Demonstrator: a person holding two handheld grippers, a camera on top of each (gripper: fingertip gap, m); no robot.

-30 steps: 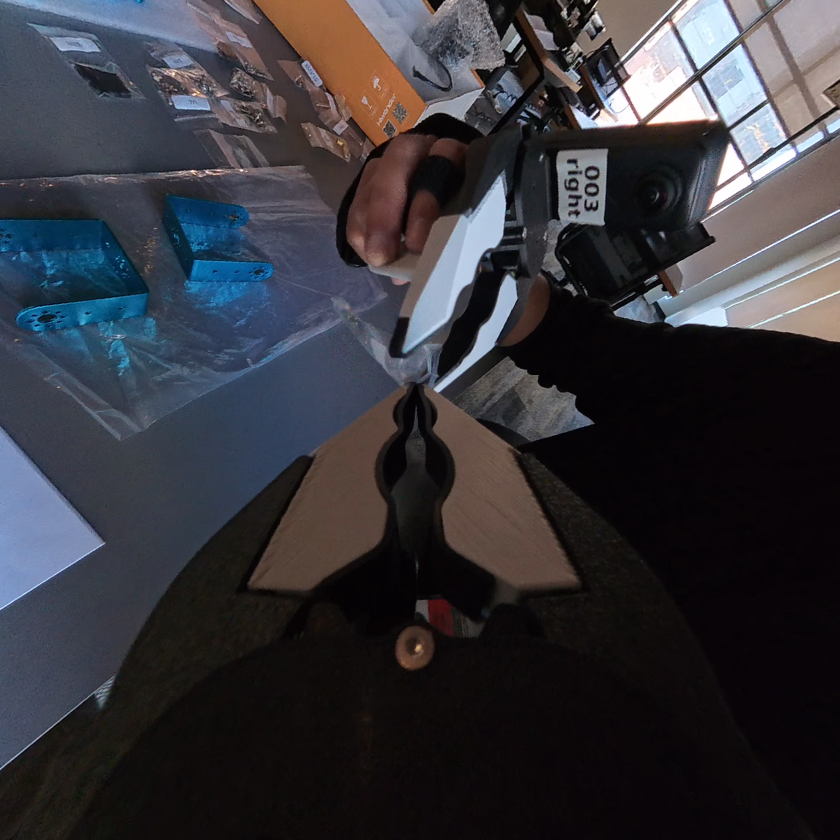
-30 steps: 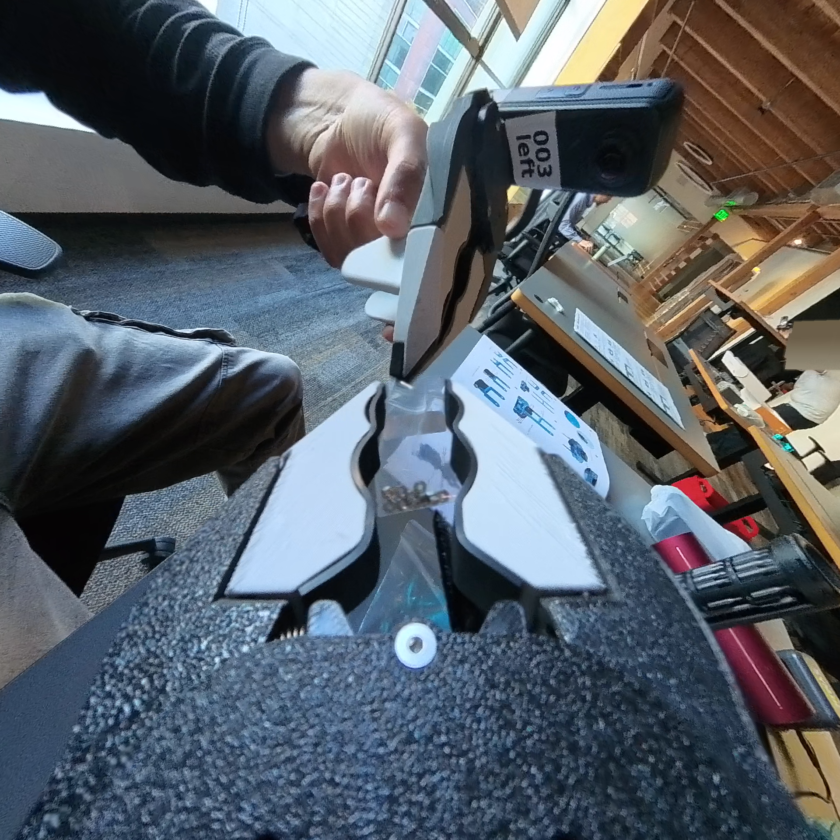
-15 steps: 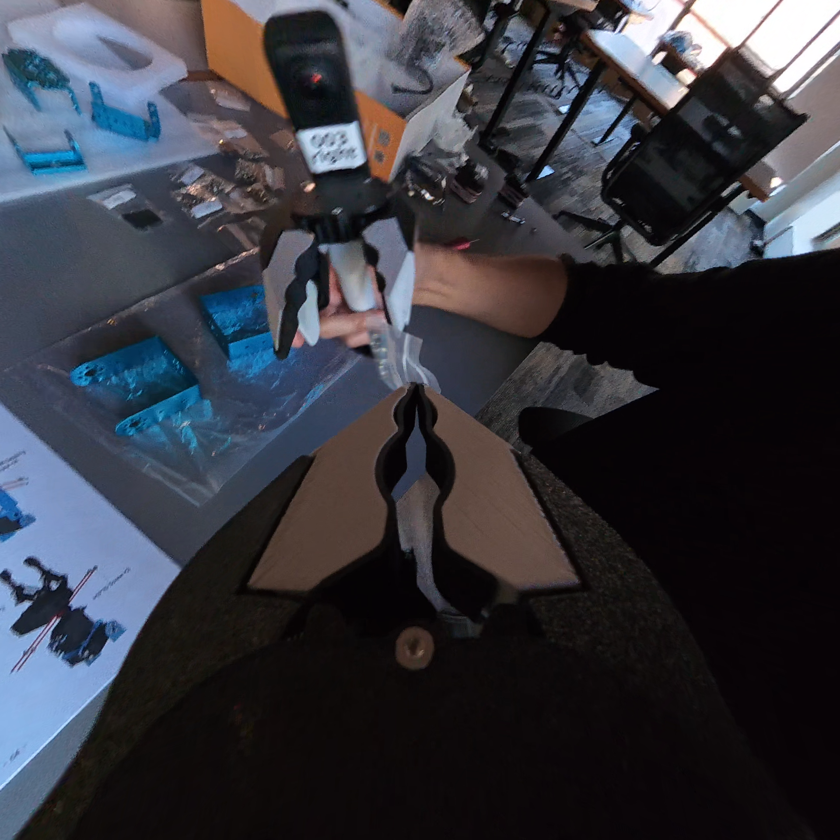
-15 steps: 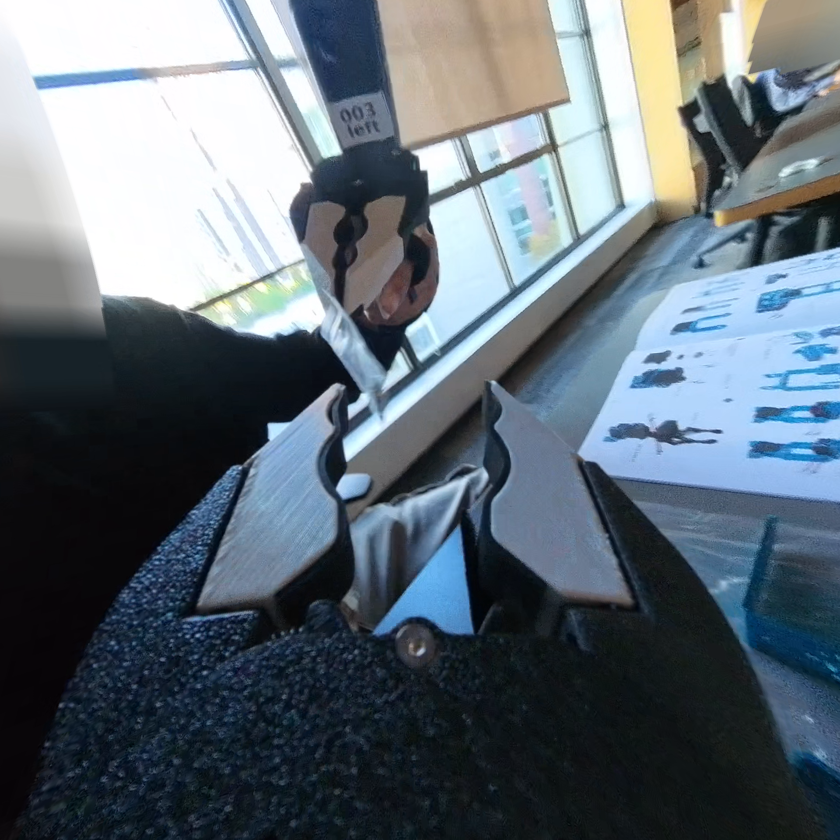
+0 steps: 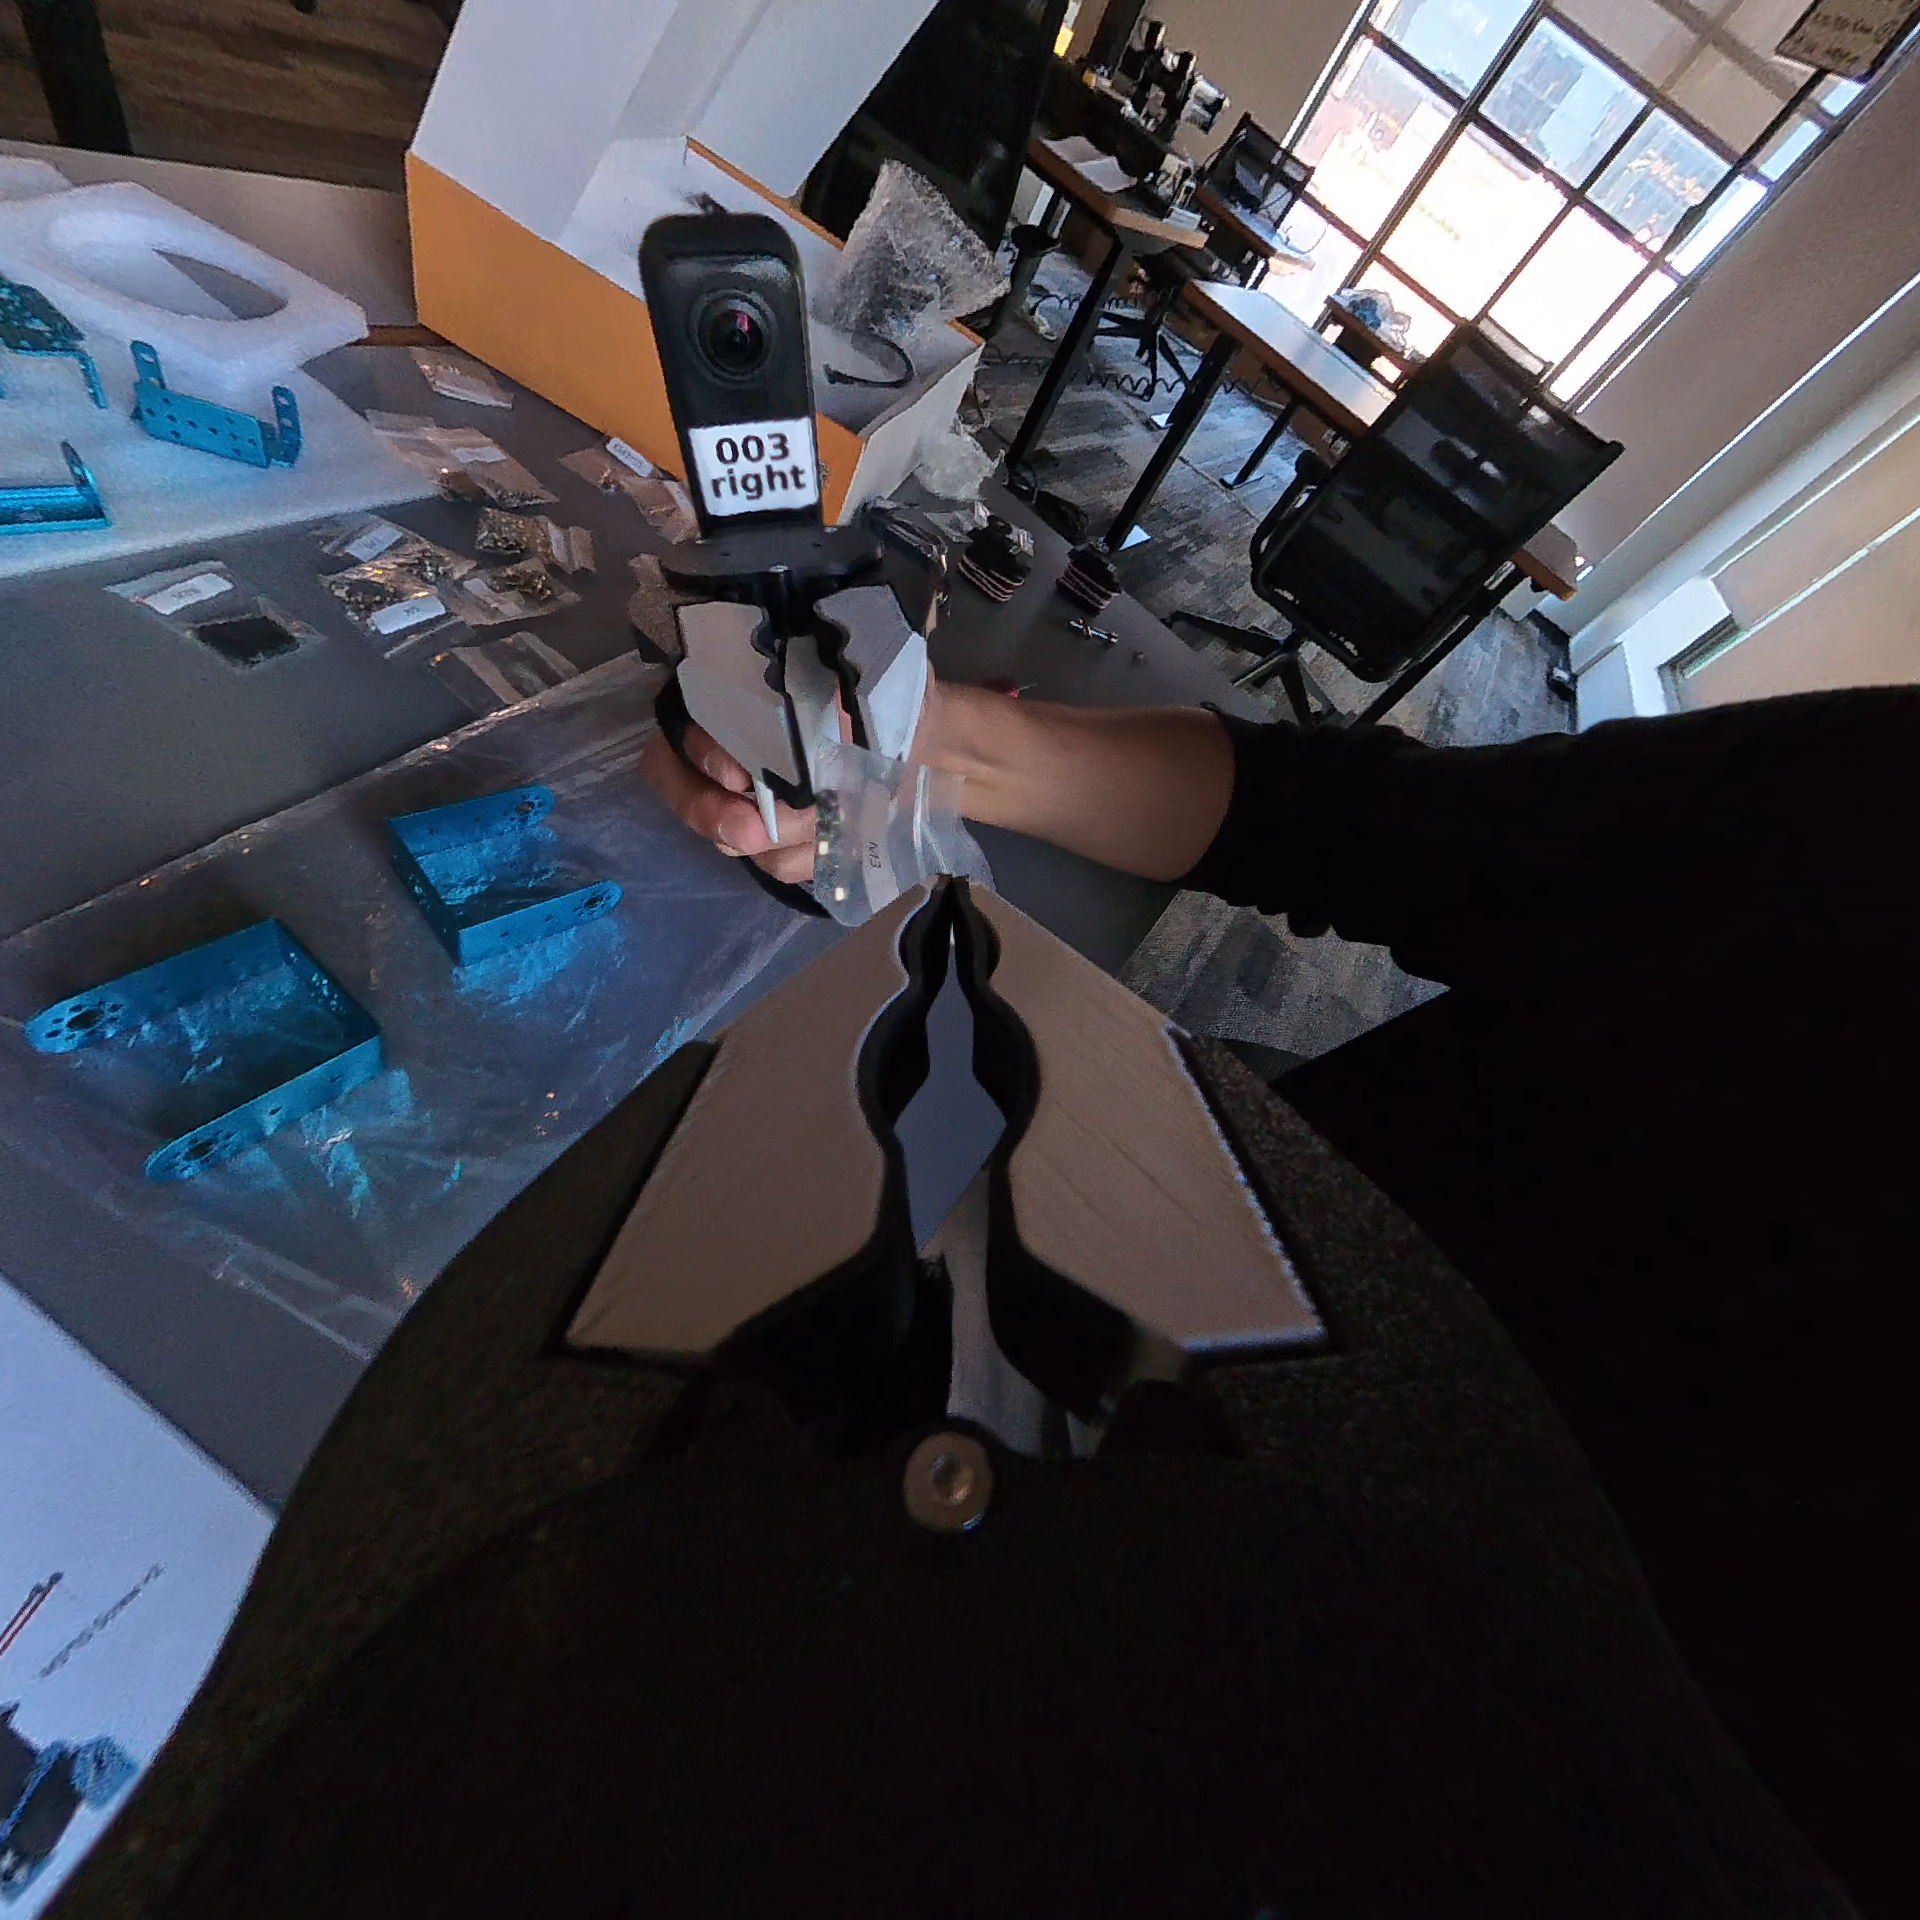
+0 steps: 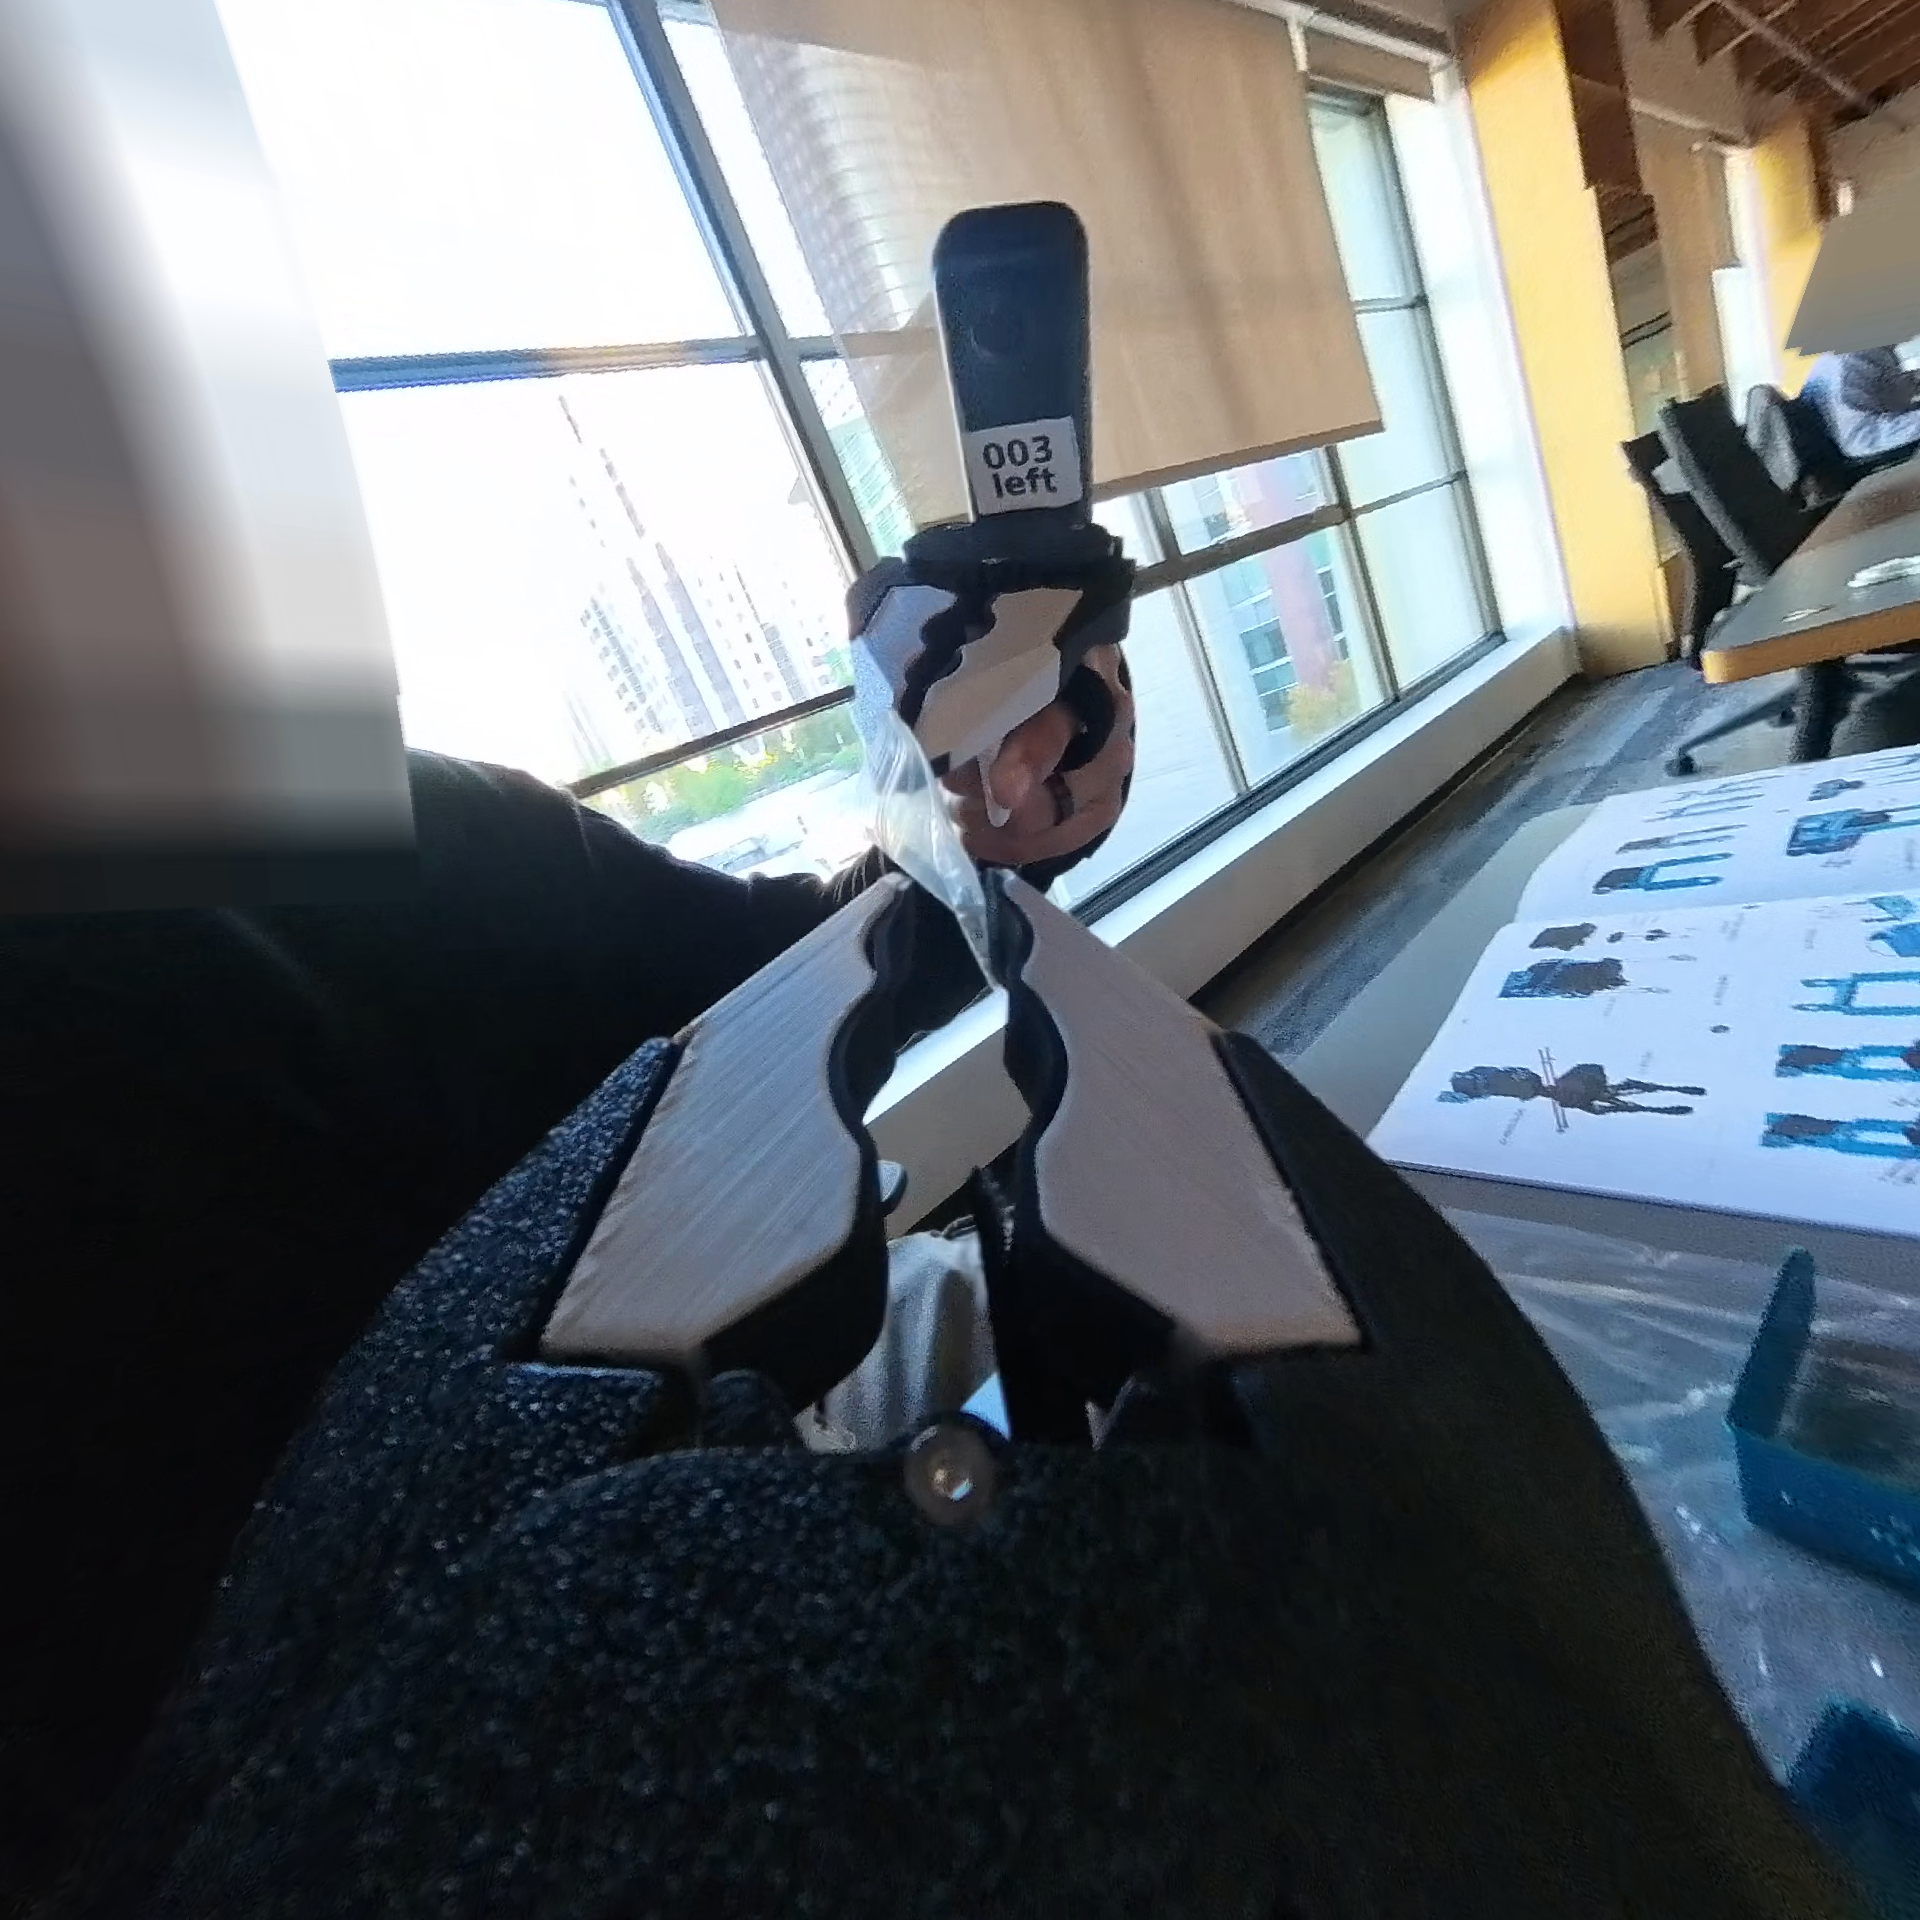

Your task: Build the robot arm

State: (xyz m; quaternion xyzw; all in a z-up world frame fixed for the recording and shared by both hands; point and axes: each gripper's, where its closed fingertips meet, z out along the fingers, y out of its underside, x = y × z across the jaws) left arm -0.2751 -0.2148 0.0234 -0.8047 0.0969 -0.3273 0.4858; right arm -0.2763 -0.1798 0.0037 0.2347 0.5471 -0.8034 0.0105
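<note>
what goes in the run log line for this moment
left gripper: shut on clear bag | right gripper: shut on same bag | bag: held above table | nearby: blue brackets, booklet

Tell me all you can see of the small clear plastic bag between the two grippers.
The small clear plastic bag is thin, crinkled film with a pale label patch and tiny dark bits inside. It hangs in the air off the table, stretched between both tools: the left gripper pinches one edge, the right gripper the other. Nothing else touches it.

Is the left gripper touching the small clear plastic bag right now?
Touching. In the left wrist view, the left gripper has its tips closed on the edge of the clear plastic bag; the right gripper pinches the bag's other end.
</note>
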